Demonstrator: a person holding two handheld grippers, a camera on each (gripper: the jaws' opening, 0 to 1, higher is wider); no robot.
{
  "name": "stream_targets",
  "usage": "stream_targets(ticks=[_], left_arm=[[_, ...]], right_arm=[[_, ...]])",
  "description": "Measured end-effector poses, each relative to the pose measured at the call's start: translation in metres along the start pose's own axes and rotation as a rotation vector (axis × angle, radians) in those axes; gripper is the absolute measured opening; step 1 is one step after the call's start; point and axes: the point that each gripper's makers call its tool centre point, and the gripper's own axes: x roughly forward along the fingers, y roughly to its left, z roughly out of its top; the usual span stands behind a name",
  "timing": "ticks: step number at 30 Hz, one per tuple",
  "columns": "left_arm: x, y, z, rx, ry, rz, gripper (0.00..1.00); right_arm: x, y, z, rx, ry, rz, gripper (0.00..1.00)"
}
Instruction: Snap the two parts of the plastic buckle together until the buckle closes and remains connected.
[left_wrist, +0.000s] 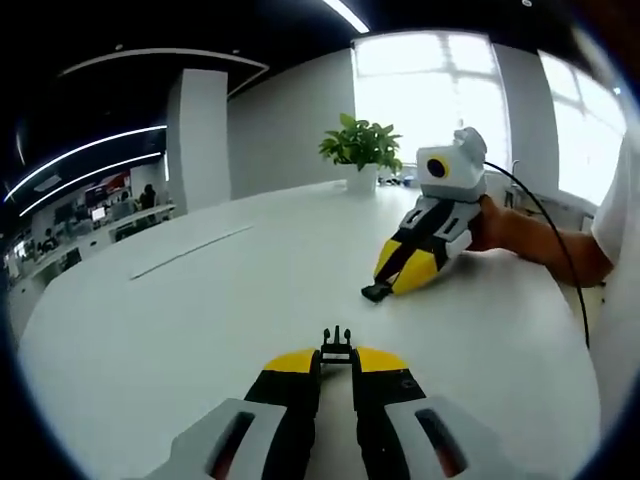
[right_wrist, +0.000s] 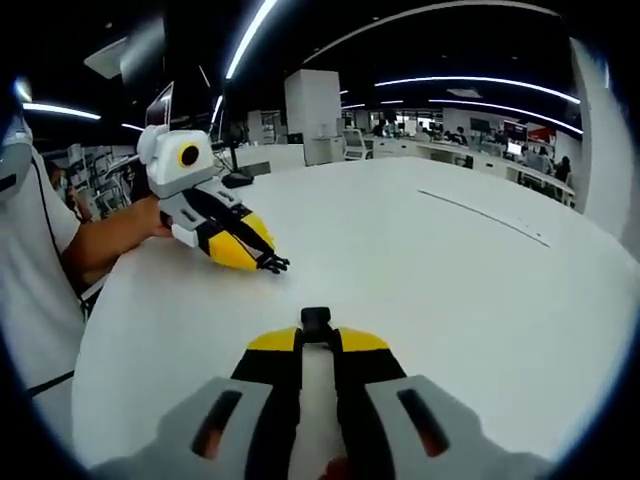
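In the left gripper view my left claw (left_wrist: 336, 362) rises from the bottom edge, its yellow-tipped jaws pressed together on the pronged buckle half (left_wrist: 337, 346), whose black prongs poke out just past the tips. Ahead of it and to the right, well apart across the white table (left_wrist: 180, 320), sits my right claw (left_wrist: 385, 288), held by a hand (left_wrist: 492, 222) — a plant (left_wrist: 362, 146) stands beyond it.

In the right gripper view the left claw (right_wrist: 268, 262) lies ahead and to the left, prongs showing at its tip. My right claw (right_wrist: 317, 335) comes up from the bottom, jaws clamped on the socket half (right_wrist: 316, 320) — a small black block at the tips. The two halves are apart, not touching.
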Motion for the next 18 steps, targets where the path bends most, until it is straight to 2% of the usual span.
stream_targets(ticks=[8,18], left_arm=[[0.000,-0.011,0.001,-0.001,-0.010,-0.057,0.12],[-0.004,-0.026,0.001,0.038,-0.021,-0.139,0.12]], right_arm=[[0.001,0.011,0.002,-0.030,-0.004,0.049,0.12],[0.001,0.026,0.002,-0.062,-0.010,0.127,0.12]])
